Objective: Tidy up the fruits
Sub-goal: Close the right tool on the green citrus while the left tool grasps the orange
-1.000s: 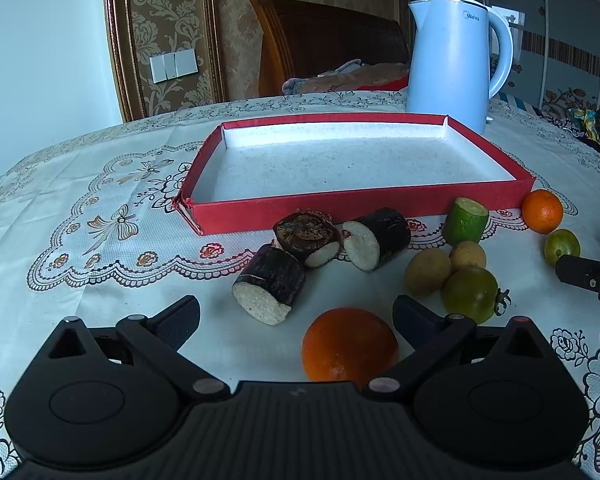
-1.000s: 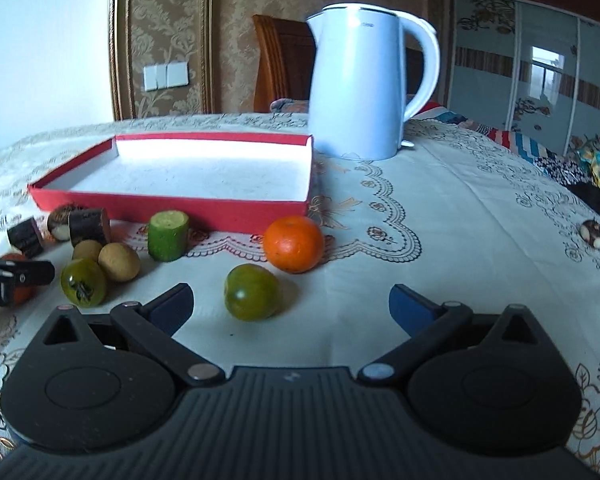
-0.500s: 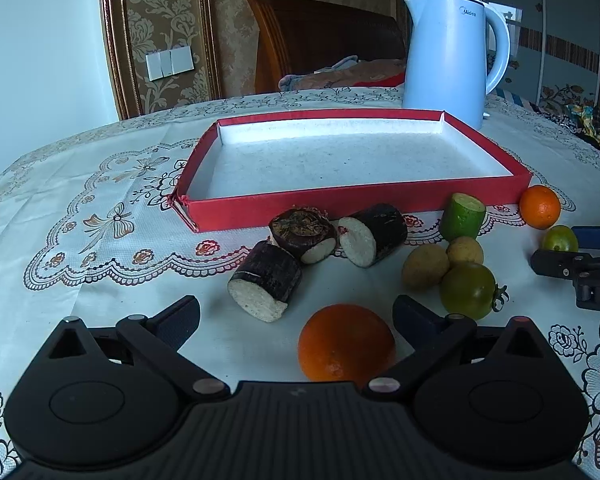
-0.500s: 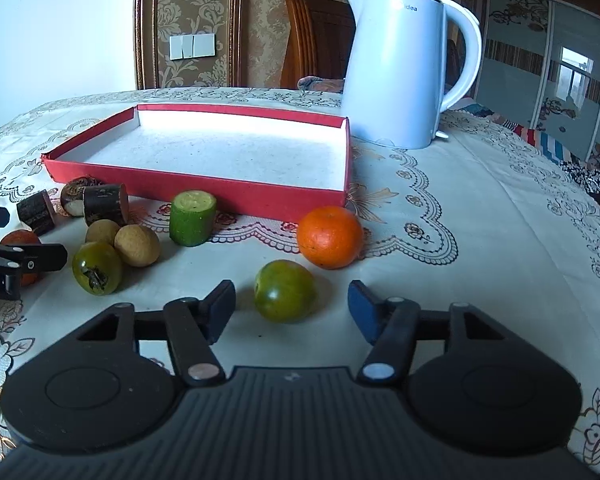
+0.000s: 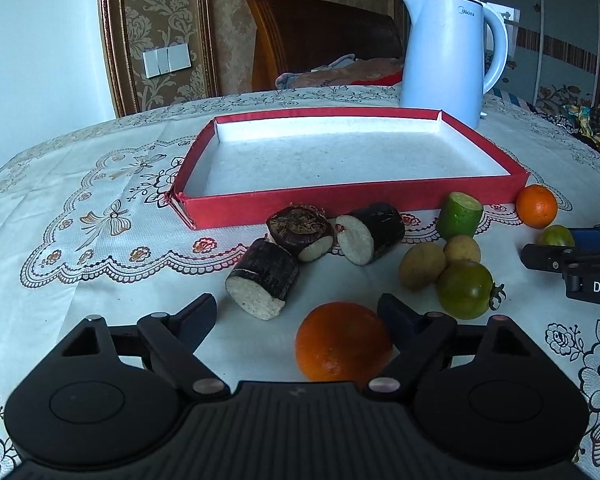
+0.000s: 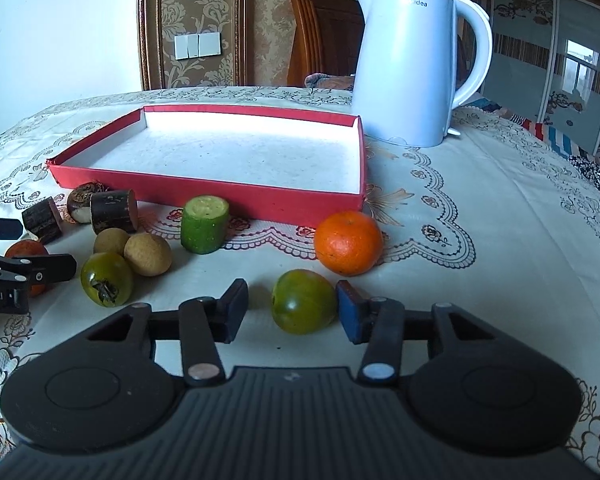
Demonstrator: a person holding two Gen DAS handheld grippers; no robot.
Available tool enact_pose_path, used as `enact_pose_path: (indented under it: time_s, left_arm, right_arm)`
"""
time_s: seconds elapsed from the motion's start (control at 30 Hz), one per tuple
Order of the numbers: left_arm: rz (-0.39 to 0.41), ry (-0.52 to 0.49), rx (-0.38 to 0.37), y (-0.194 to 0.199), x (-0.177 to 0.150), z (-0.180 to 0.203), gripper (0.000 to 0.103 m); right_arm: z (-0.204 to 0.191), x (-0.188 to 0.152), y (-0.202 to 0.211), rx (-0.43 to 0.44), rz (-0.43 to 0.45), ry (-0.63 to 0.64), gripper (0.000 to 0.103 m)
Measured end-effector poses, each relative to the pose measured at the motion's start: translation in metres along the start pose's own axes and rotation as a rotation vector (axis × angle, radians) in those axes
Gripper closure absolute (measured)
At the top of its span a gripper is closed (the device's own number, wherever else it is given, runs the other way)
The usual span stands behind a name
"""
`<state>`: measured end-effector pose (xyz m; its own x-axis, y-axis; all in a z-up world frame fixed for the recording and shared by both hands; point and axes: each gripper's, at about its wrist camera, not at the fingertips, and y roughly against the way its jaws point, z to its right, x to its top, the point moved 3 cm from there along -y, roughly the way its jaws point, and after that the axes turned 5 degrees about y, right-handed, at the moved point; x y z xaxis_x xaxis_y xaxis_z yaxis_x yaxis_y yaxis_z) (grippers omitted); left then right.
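A red tray (image 5: 340, 210) (image 6: 204, 196) with a white floor lies on the table. In front of it lie three dark cane pieces (image 5: 370, 232), a green cucumber piece (image 5: 459, 216) (image 6: 204, 224), two tan round fruits (image 5: 422, 266) (image 6: 147, 254), a green tomato (image 5: 465, 289) (image 6: 106, 279) and an orange (image 6: 348, 242). My left gripper (image 5: 298, 320) is open, with another orange (image 5: 342, 347) against its right finger. My right gripper (image 6: 292, 310) is open, its jaws straddling a second green tomato (image 6: 303, 301), the right pad touching it.
A pale blue kettle (image 5: 448, 52) (image 6: 412, 64) stands behind the tray's right corner. A wooden chair (image 5: 320, 36) is beyond the table. The lace tablecloth (image 5: 80, 220) covers the table. Bare cloth lies to the left of the tray and to the right of the kettle.
My right gripper has moved forward over the green tomato and narrowed its jaws around it. My left gripper has barely moved and stays open by the orange.
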<state>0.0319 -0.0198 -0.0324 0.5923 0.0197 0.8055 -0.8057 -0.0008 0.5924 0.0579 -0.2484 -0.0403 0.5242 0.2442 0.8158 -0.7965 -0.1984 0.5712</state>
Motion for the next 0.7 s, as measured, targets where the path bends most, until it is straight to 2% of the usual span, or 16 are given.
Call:
enact_pose_path:
  time_s: [0.17, 0.33, 0.47, 0.53, 0.6, 0.7]
  left_arm:
    - [0.011, 0.008, -0.007, 0.004, 0.001, -0.001, 0.023]
    - [0.018, 0.005, -0.005, 0.014, -0.007, -0.001, 0.023]
    - [0.029, -0.046, -0.017, 0.019, -0.012, 0.006, 0.023]
    - [0.021, -0.064, -0.009, 0.016, -0.013, 0.01, 0.038]
    - [0.011, -0.052, -0.048, 0.016, -0.013, 0.009, 0.054]
    - [0.011, -0.057, -0.065, 0.018, -0.014, 0.012, 0.06]
  right_arm:
    - [0.0, 0.0, 0.001, -0.023, 0.002, 0.002, 0.069]
    - [0.001, 0.0, 0.001, -0.019, -0.002, -0.001, 0.069]
    - [0.002, 0.0, 0.001, -0.014, -0.003, -0.006, 0.069]
    - [0.002, -0.001, 0.001, -0.011, -0.003, -0.01, 0.069]
    - [0.003, -0.001, 0.001, -0.007, -0.003, -0.015, 0.069]
    - [0.003, -0.001, 0.001, -0.006, -0.003, -0.016, 0.069]
